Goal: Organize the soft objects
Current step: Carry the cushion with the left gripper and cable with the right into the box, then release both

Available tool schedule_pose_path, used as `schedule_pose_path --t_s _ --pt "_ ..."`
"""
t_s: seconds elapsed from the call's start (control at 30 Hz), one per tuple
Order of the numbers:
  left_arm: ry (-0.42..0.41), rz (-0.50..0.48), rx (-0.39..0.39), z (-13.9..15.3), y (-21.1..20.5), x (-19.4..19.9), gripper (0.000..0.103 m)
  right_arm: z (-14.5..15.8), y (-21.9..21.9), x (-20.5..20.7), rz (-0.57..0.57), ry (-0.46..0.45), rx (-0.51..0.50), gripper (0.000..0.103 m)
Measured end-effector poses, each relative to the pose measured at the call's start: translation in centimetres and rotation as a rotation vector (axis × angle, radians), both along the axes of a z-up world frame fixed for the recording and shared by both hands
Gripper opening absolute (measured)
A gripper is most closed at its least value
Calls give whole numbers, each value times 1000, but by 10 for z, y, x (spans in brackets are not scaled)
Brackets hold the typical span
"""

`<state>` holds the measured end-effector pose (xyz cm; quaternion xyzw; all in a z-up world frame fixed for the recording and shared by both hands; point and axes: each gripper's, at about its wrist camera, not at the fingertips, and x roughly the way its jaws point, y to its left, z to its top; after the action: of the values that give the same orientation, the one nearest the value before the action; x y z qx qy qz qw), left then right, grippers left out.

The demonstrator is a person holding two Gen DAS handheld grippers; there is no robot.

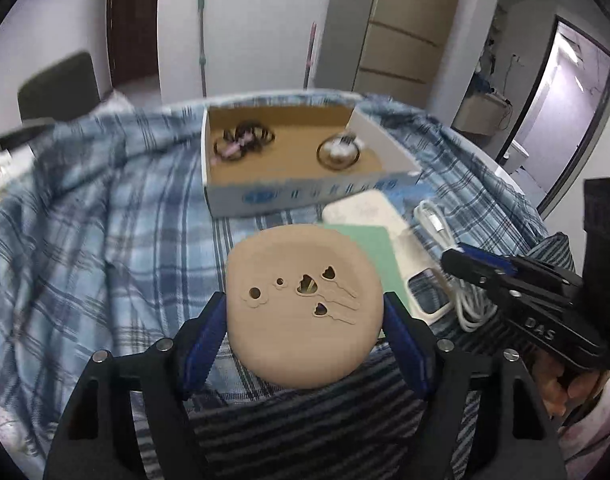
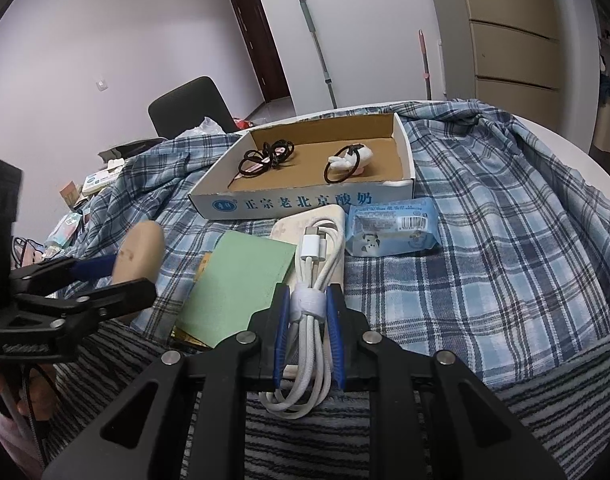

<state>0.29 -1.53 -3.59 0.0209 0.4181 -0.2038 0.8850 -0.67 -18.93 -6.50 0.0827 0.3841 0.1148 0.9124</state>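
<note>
1. Your left gripper point(image 1: 305, 316) stands wide, its blue pads set against both sides of a rounded, matte tan soft pad point(image 1: 305, 304) with small heart-shaped and round cut-outs; it holds that pad up off the cloth.
2. Your right gripper point(image 2: 308, 312) is closed tight on a coiled white braided charging cable point(image 2: 311, 280), the blue pads pinching the bundle at its white fabric strap.
3. Just ahead of the right gripper, under the cable, lies a cream rounded-corner power bank point(image 2: 305, 220); to its left sits a flat green paper card point(image 2: 241, 280), and ahead to the right a glossy light-blue tissue packet point(image 2: 391, 228).
4. Beyond both grippers stands a shallow white cardboard tray with a brown corrugated floor point(image 2: 305, 200), blue print on its front wall.
5. Inside it, toward the left, lies a tangle of thin black elastic hair ties point(image 2: 265, 160); toward the right, a black hair tie with a fluffy white plush charm point(image 2: 349, 162).
6. Everything rests on a rumpled blue-and-white plaid flannel cloth point(image 2: 485, 248), which meets a ribbed grey striped knit fabric point(image 2: 305, 440) right under the grippers.
7. Farther off you have a black chair back point(image 2: 189, 106), pale walls, a dark wooden door point(image 2: 261, 44), a grey mop handle point(image 2: 317, 52) leaning on the wall, and a beige drawer cabinet point(image 2: 513, 40).
</note>
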Motion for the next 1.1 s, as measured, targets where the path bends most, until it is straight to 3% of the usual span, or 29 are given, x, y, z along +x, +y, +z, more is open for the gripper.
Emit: schedule_pose_path --t_s 0.2,0.5,0.87,1.1 --pt "-138 -4 13 42 -8 -18 78 13 0 -2 4 -23 -11 18" --pt "-314 66 11 94 -6 -6 78 70 2 -2 38 -194 -101 18" --pt "-413 141 -7 148 -20 52 78 148 -7 52 20 -394 -128 18" --pt "-387 158 -16 148 -33 96 79 143 -15 102 -27 -381 -106 18"
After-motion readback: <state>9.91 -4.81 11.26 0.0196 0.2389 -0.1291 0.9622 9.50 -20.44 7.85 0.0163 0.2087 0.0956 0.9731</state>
